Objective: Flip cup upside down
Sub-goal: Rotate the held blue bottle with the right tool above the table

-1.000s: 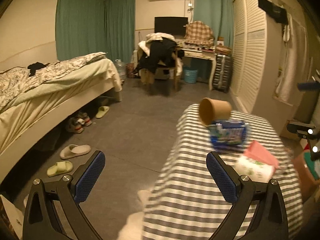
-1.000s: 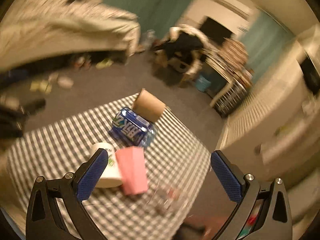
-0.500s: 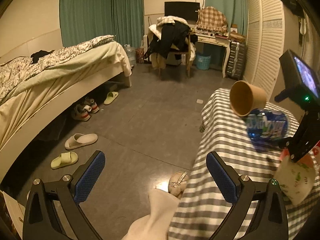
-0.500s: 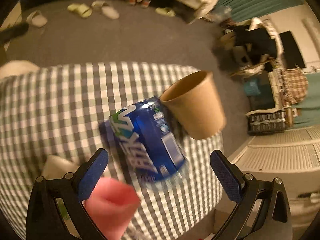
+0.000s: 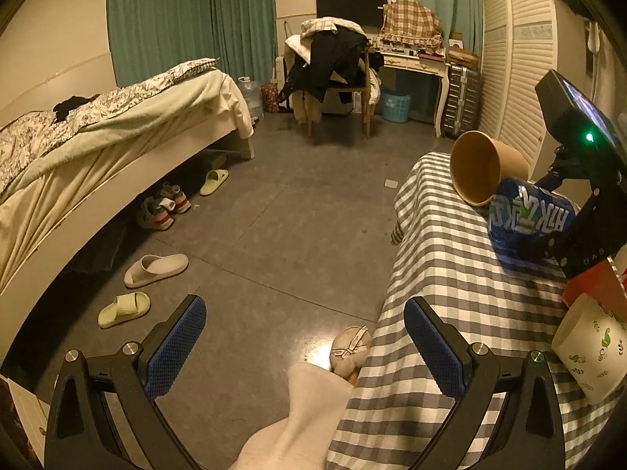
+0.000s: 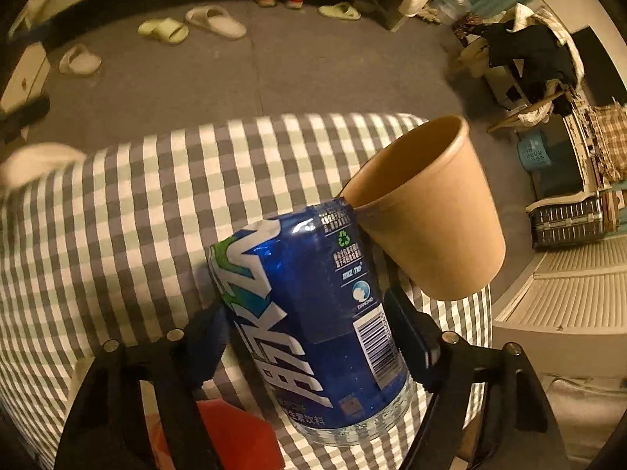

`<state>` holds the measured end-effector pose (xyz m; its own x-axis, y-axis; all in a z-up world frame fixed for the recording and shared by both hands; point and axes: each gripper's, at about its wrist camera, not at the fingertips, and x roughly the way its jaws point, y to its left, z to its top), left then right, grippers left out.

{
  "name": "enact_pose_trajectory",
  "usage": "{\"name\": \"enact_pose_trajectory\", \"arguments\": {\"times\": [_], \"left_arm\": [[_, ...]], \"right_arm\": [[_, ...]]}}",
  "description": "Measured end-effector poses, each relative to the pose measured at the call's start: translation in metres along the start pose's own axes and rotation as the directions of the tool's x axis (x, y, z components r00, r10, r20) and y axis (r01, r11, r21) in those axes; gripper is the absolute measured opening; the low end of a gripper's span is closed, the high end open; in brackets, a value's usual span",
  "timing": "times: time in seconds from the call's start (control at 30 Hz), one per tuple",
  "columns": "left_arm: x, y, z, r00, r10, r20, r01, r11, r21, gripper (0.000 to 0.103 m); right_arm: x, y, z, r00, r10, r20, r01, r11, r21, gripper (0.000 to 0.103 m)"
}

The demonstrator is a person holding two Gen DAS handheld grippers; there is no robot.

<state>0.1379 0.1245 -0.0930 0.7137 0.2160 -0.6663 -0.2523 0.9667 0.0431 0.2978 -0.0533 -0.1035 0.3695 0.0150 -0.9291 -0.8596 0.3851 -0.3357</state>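
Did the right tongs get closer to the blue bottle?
Yes. The right tongs, earlier open above the checked tablecloth, have come down and now clamp the blue plastic bottle beside the tilted brown paper cup.

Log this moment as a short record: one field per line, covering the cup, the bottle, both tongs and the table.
cup: brown paper cup, on its side, rim against the bottle
bottle: blue labelled drink bottle, lying on the cloth between the right tongs' fingers
right tongs: closed on the bottle
left tongs: open, empty, hanging at the table's edge over the floor
table: grey-and-white checked cloth
other items: red cup and white printed cup, near edge
task state: cup not yet upside down
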Motion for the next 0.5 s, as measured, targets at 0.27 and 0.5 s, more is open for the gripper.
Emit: {"name": "enact_pose_trajectory", "arguments": {"times": [0.27, 0.5], "left_arm": [[-0.026, 0.004, 0.003, 0.999, -0.024, 0.046, 0.025, 1.000, -0.013, 0.103], [-0.070, 0.015, 0.000, 0.989, -0.095, 0.117, 0.100, 0.994, -0.034, 0.103]], "right_arm": [[-0.052, -0.010, 0.009, 1.000, -0.017, 0.020, 0.015, 0.994, 0.113, 0.068], [-0.142, 0.012, -0.018, 0.998, 0.058, -0.014, -0.049, 0.935, 0.352, 0.067]]}}
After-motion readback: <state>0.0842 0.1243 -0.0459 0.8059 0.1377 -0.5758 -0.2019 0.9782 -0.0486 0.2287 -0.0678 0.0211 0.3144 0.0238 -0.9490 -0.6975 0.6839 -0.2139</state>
